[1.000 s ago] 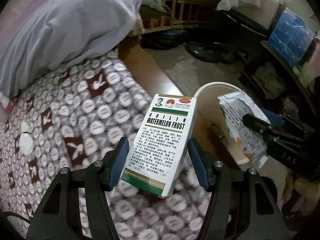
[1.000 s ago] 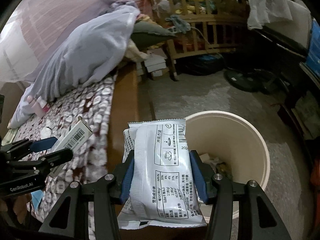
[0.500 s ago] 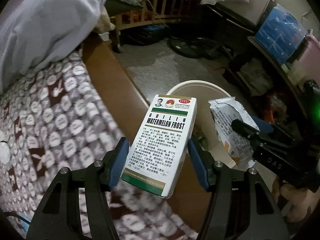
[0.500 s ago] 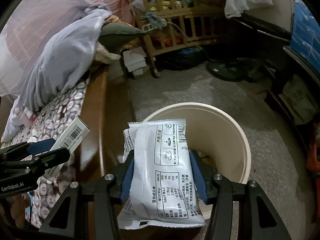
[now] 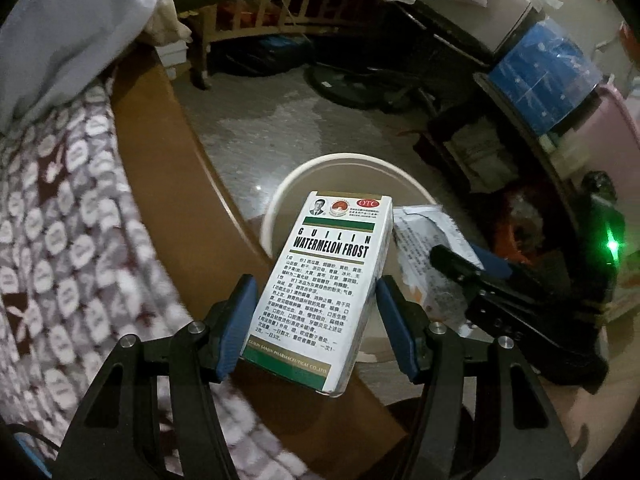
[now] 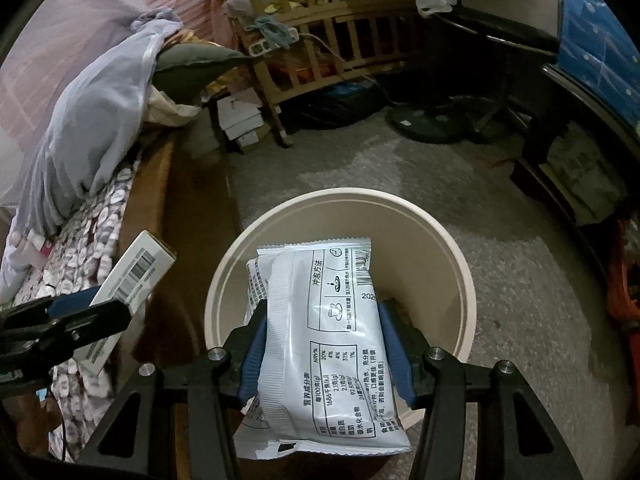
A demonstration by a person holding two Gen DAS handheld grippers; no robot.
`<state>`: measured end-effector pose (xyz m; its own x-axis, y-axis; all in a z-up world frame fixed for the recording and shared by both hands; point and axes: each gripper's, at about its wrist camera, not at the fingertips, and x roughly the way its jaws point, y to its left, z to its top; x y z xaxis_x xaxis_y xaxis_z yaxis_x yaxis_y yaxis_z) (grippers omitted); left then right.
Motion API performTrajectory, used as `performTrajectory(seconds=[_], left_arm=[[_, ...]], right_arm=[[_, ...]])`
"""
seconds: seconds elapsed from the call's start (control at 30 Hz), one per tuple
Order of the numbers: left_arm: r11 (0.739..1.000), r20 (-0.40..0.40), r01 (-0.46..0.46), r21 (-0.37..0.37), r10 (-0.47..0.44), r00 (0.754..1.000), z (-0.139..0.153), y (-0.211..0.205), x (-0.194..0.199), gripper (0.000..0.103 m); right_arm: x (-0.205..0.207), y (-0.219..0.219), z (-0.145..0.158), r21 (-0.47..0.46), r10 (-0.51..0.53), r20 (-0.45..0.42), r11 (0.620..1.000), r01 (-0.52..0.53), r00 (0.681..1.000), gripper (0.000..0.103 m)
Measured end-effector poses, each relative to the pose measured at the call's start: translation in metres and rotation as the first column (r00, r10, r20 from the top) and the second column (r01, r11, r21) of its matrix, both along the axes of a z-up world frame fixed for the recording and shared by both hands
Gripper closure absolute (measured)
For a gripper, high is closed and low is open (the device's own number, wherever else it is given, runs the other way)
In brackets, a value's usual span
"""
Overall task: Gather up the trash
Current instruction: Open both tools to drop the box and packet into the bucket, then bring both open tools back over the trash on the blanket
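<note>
My left gripper (image 5: 316, 312) is shut on a white medicine box (image 5: 324, 280) with green bands, held over the bed's wooden edge, its top end in front of the near rim of the cream trash bucket (image 5: 280, 200). My right gripper (image 6: 324, 340) is shut on a white snack wrapper (image 6: 320, 320), which hangs over the open mouth of the bucket (image 6: 452, 248). From the right wrist view, the box (image 6: 136, 268) and the left gripper (image 6: 76, 312) sit left of the bucket. The left wrist view shows the wrapper (image 5: 424, 248) and the right gripper (image 5: 464, 264) on the right.
A bed with a patterned blanket (image 5: 60, 220), a wooden side rail (image 5: 160, 168) and a grey-blue cover (image 6: 100, 120) runs along the left. A wooden crib (image 6: 340, 40), a fan base (image 6: 432, 124) and dark furniture (image 5: 500, 152) stand around the concrete floor. Some trash lies deep inside the bucket.
Both grippers have swung from the bed toward the bucket, each keeping its grip. The wrapper now hangs over the bucket's mouth and the box has come up to its rim.
</note>
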<state>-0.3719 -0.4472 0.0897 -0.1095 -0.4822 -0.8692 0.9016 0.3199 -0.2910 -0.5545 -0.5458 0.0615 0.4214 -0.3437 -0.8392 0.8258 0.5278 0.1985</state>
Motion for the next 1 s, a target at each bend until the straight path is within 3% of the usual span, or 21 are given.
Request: performTrajectory(seconds=[0.1, 0.37, 0.67, 1.0], left_arm=[[1.000, -0.050, 0.006, -0.006, -0.006, 0.999, 0.000, -0.001, 0.000, 0.042], [1.000, -0.025, -0.006, 0.002, 0.006, 1.000, 0.004, 0.007, 0.003, 0.042], [0.997, 0.085, -0.068, 0.020, 0.066, 0.994, 0.014, 0.031, 0.014, 0.042], [0.985, 0.198, -0.168, 0.032, 0.158, 0.967, 0.026, 0.080, 0.049, 0.042]], right_arm=[[-0.001, -0.003, -0.003, 0.017, -0.015, -0.006, 1.000, 0.015, 1.000, 0.051], [0.000, -0.004, -0.006, 0.049, -0.037, -0.002, 0.998, 0.037, 0.999, 0.044], [0.019, 0.011, 0.000, 0.042, 0.016, -0.002, 0.999, -0.016, 1.000, 0.044], [0.061, 0.042, 0.013, 0.021, 0.118, 0.002, 0.993, -0.119, 0.993, 0.044]])
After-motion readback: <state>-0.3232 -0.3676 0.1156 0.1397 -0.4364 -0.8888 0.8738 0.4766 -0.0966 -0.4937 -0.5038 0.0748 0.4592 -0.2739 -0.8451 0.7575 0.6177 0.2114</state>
